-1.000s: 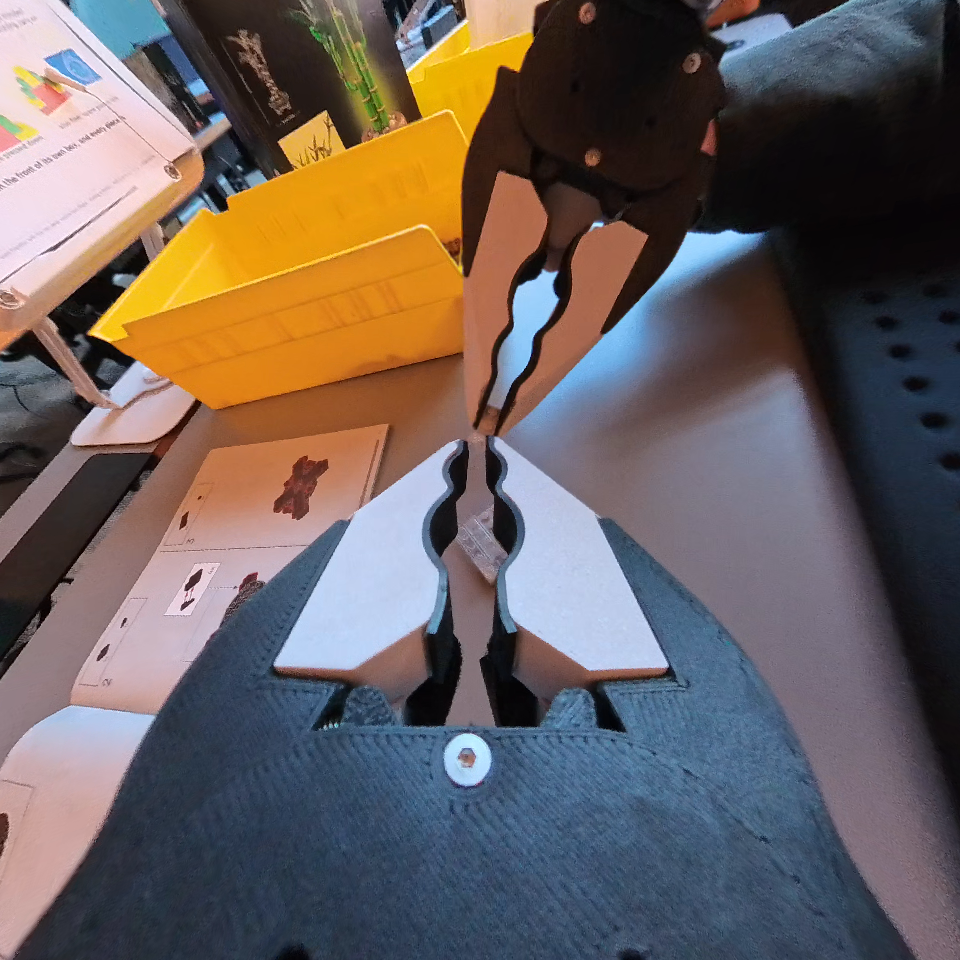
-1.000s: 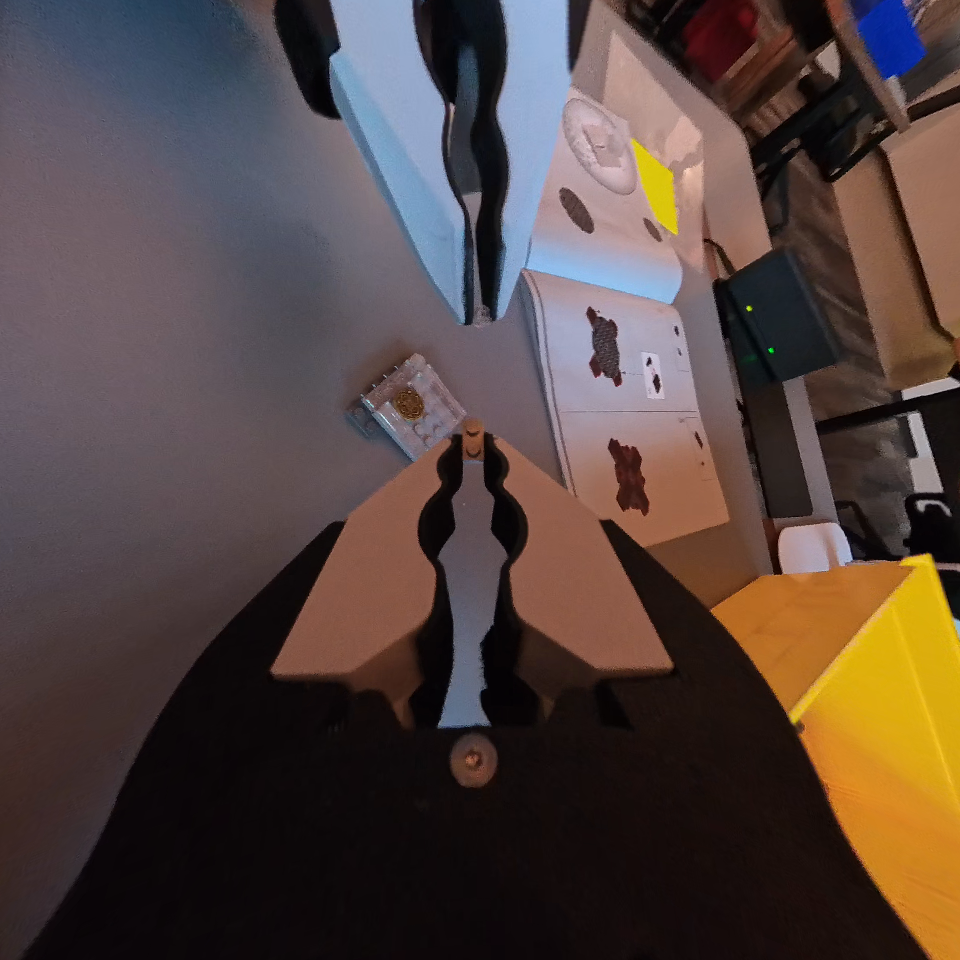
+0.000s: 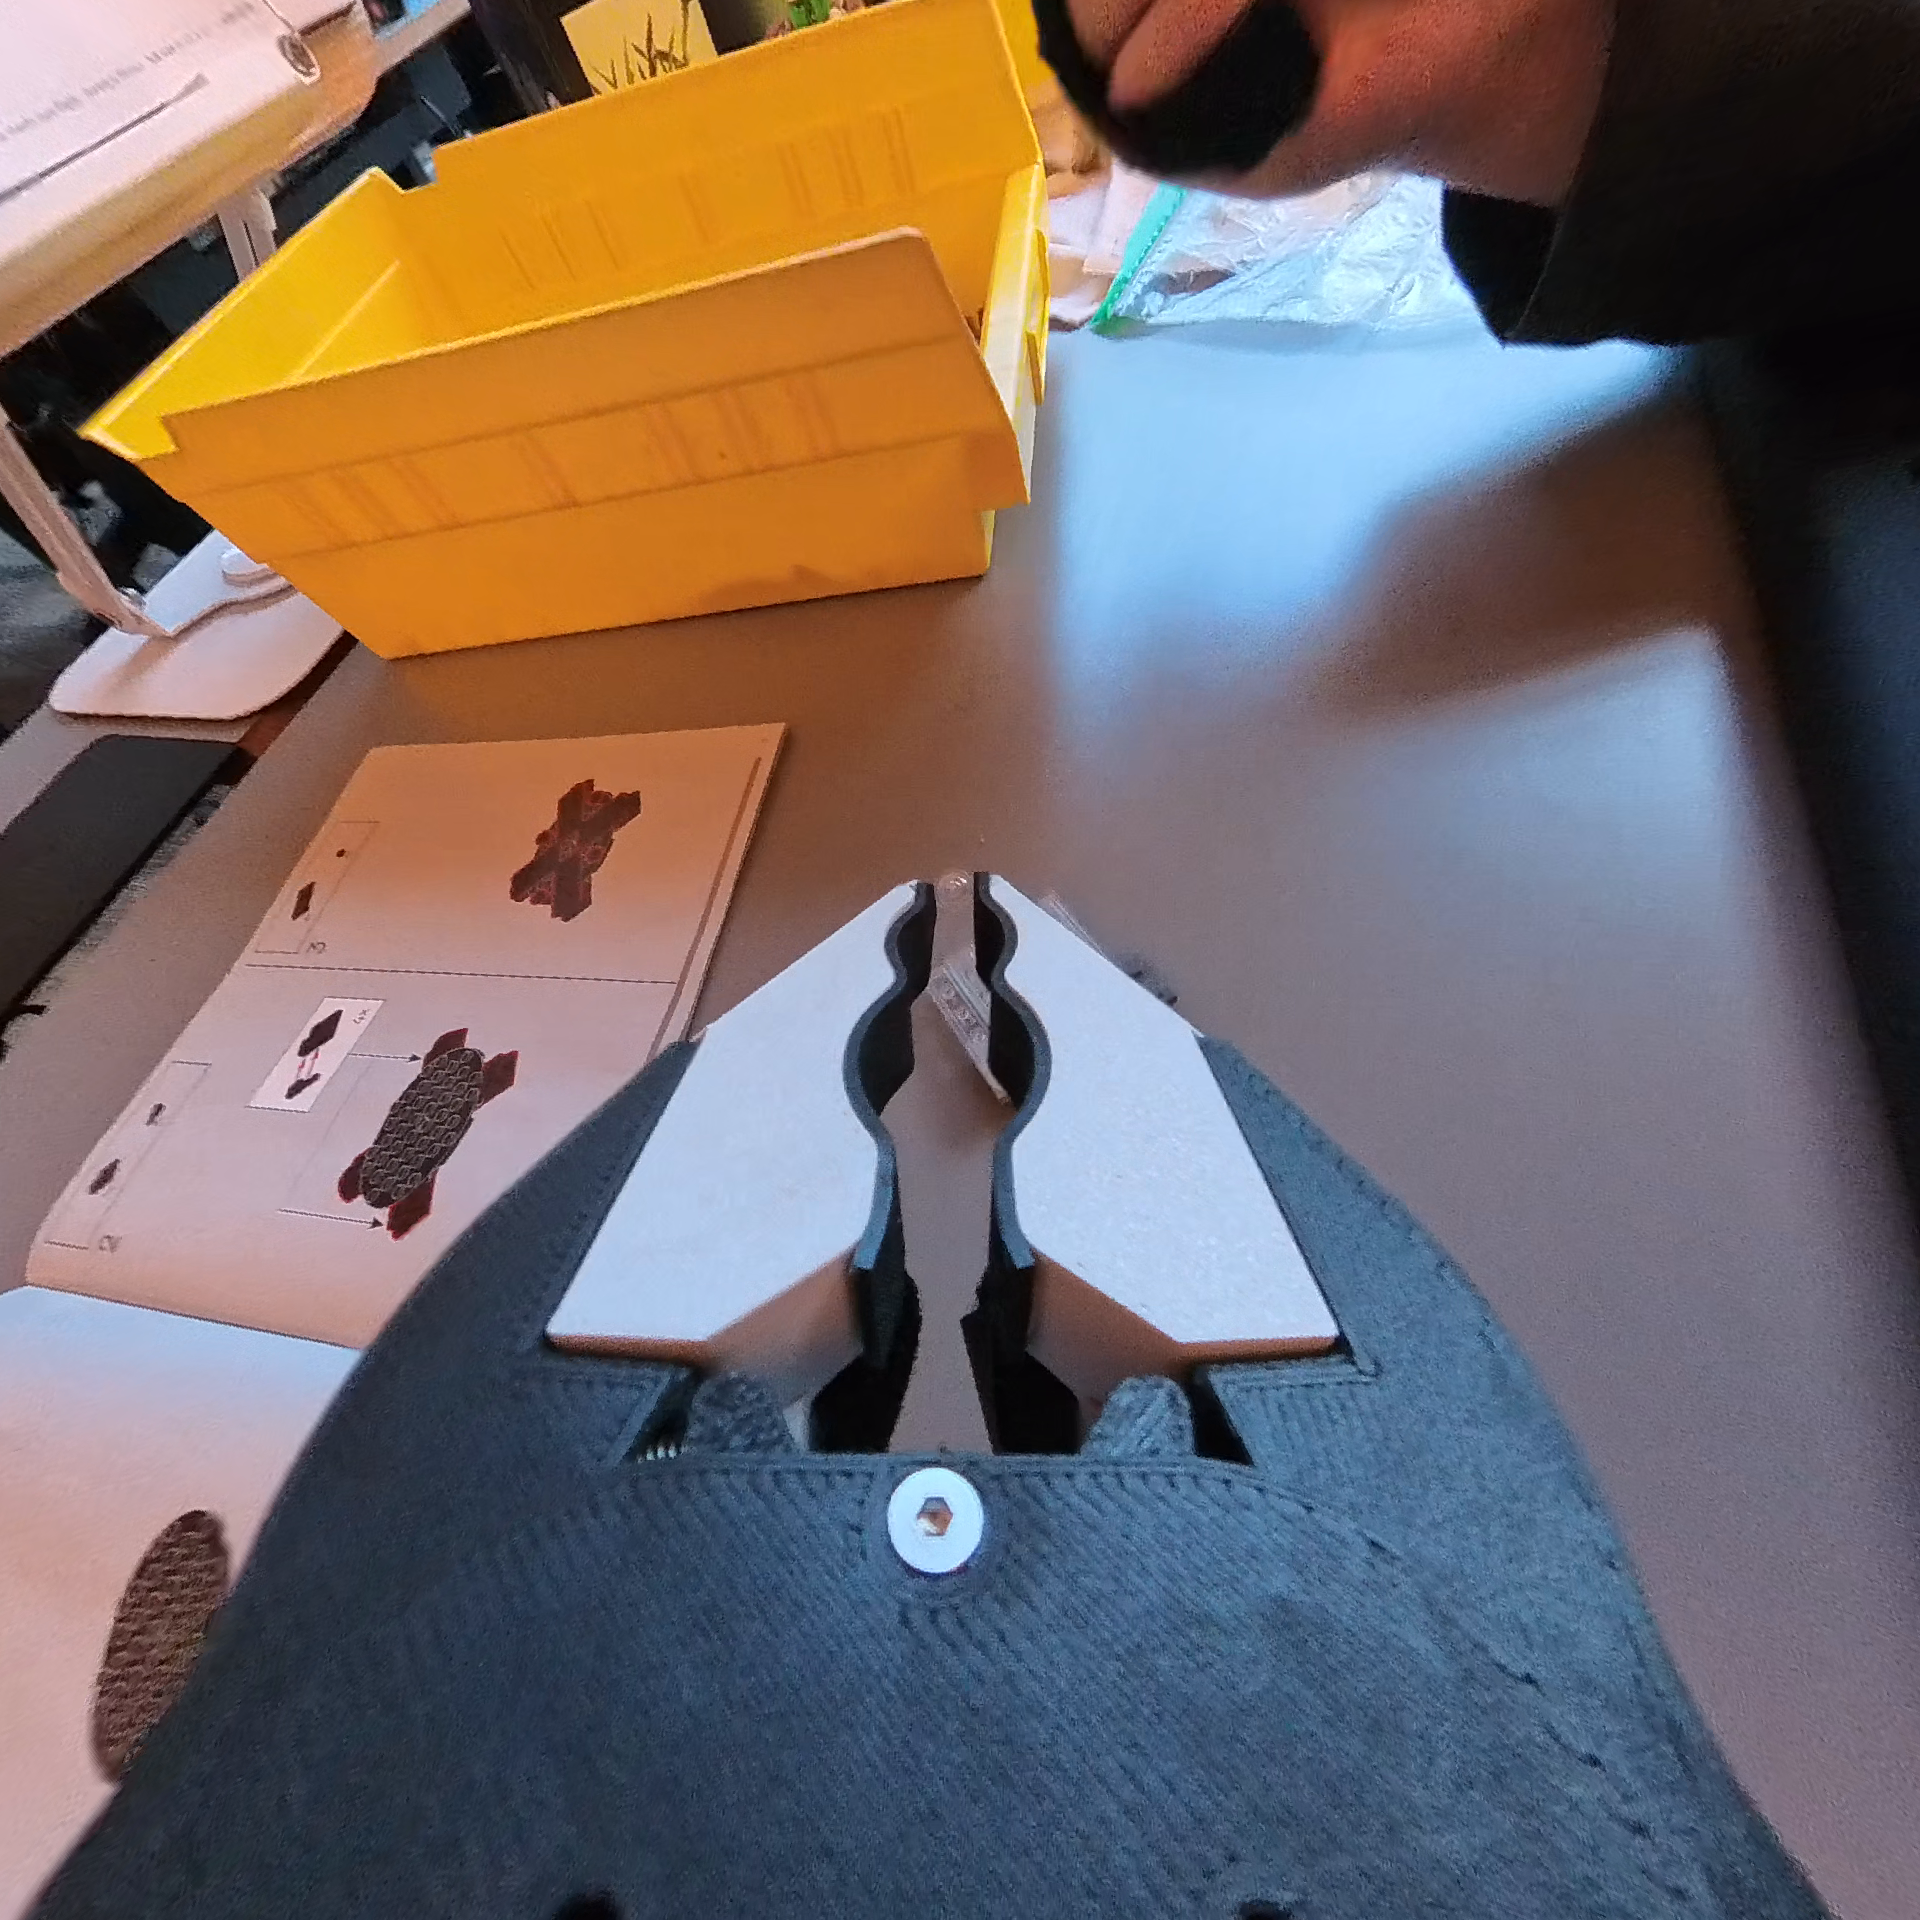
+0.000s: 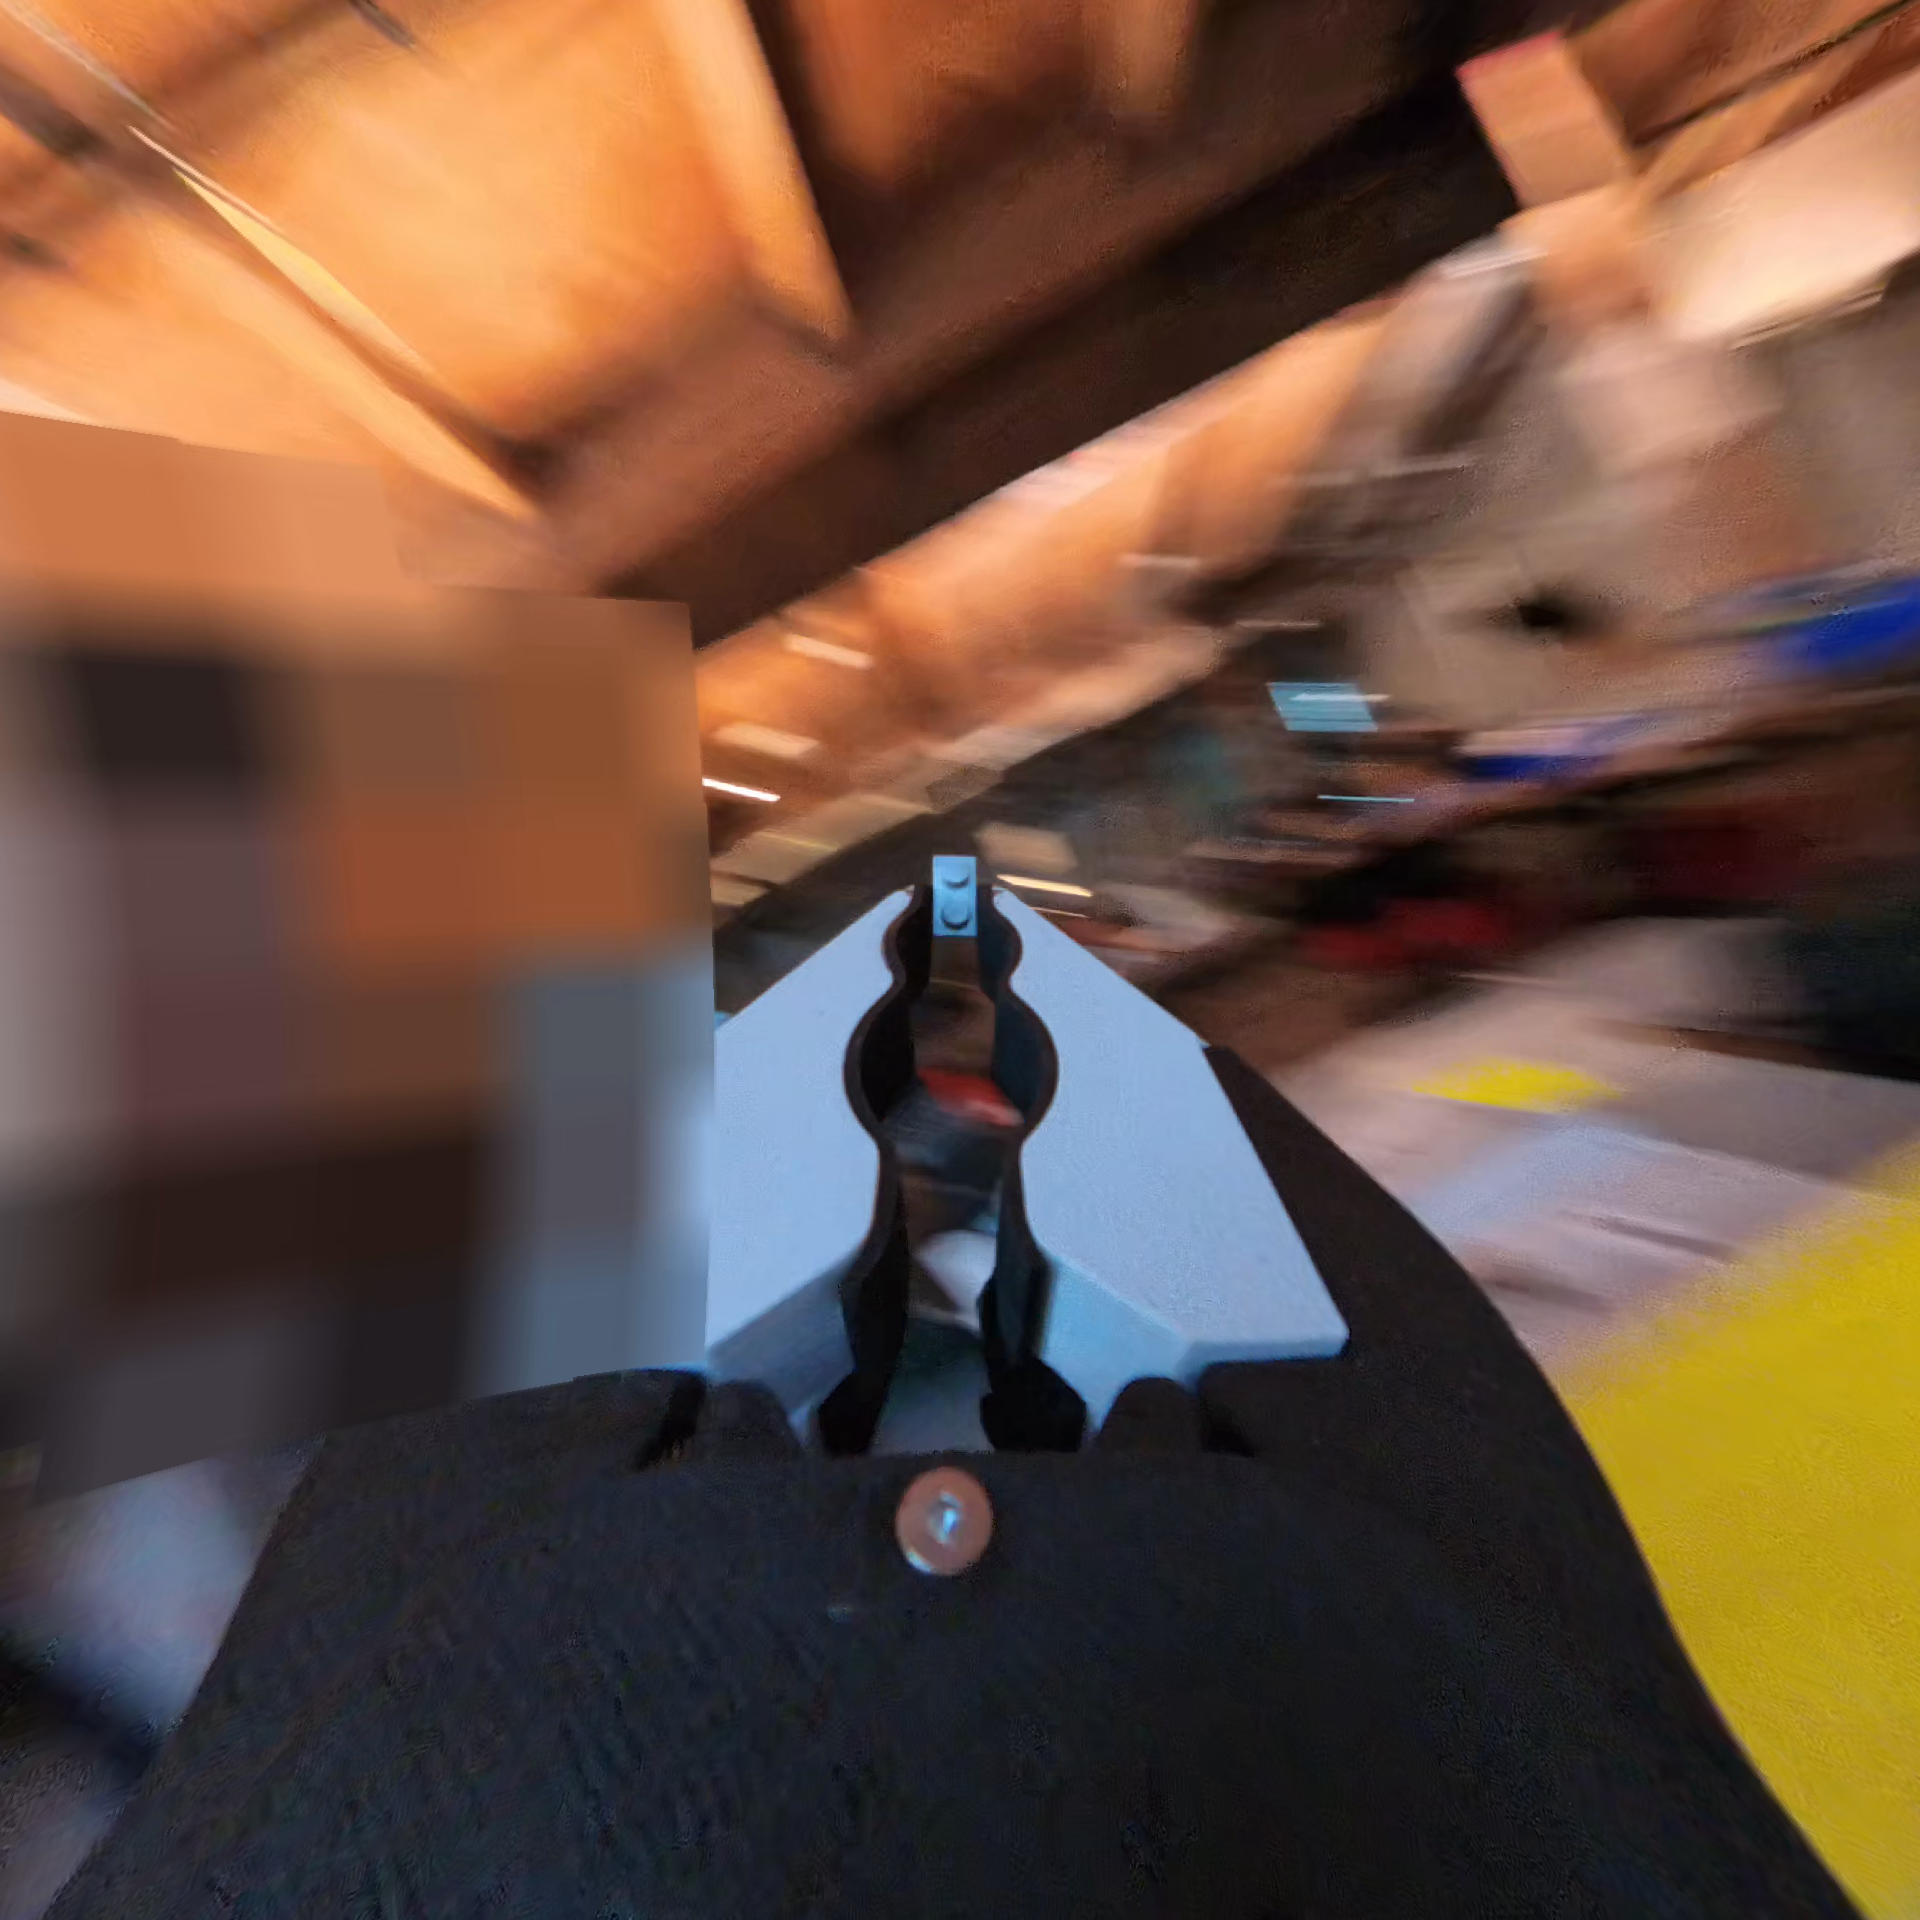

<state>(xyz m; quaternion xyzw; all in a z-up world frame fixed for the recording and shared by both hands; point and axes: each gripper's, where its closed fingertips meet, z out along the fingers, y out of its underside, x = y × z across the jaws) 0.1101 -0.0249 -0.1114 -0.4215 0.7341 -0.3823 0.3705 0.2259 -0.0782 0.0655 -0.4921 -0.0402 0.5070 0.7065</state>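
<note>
A: Left gripper [image 3: 957, 896]: fingers nearly together, pinching a clear studded plate [image 3: 961, 1003] near the tips. The plate runs slantwise down the gap, and a clear stud pokes out past the tips.

B: And under it?

A: Grey table [image 3: 1351, 831], close below. An open instruction booklet [image 3: 488, 997] lies to the left, and a yellow bin [image 3: 623, 416] stands beyond it. A hand [image 3: 1299, 94] in a dark sleeve crosses the top right, blurred.

B: Right gripper [image 4: 957, 904]?

A: Fingers drawn in on a small grey two-stud piece [image 4: 955, 900], which stands out past the tips, studs toward the camera. Everything behind is smeared: orange ceiling beams, a yellow patch lower right.

B: So that view is tilted up, away from the table.

A: Yes. The clear plate does not show there, so how the two pieces lie to each other cannot be told.

B: Handling?

A: A judgement only: both grips are narrow tip pinches. The clear plate sits skewed and could pivot, so a steady squeeze and slow wrist turns would suit.
</note>
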